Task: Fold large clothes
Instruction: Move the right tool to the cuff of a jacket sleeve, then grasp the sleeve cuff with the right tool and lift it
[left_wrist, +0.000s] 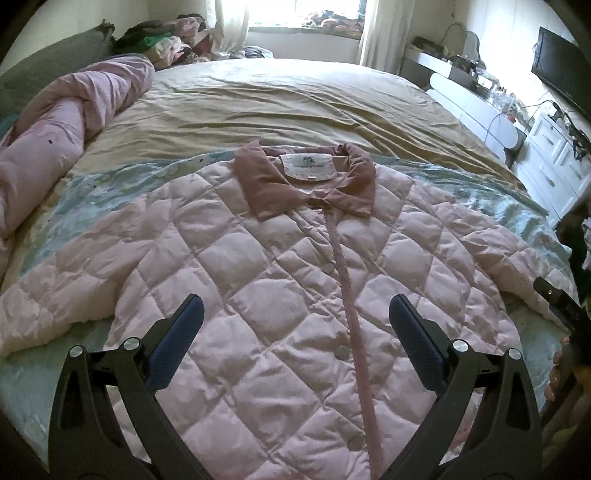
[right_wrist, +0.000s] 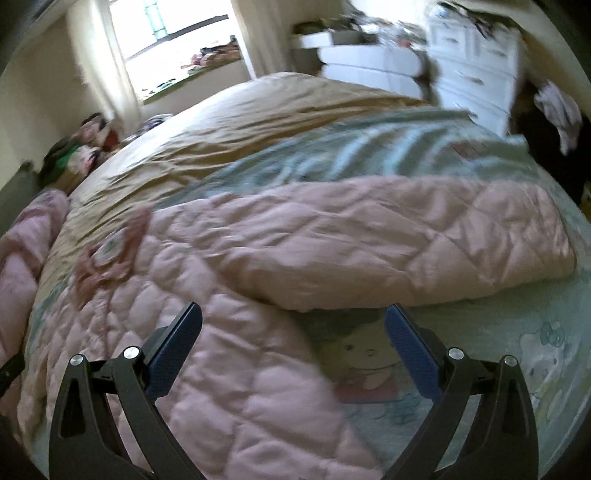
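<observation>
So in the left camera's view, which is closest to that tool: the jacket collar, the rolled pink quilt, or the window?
1. Collar, straight ahead, mid-bed.
2. Quilt, far left, further up the bed.
3. Window, back wall, beyond the bed.

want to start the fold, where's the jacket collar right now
In the left wrist view the collar lies top centre of the jacket, toward the tan sheet.

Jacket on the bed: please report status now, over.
Left gripper open, above jacket front. Right gripper open, empty, near right sleeve. Jacket flat, buttoned, unfolded. Nothing on it.
</observation>
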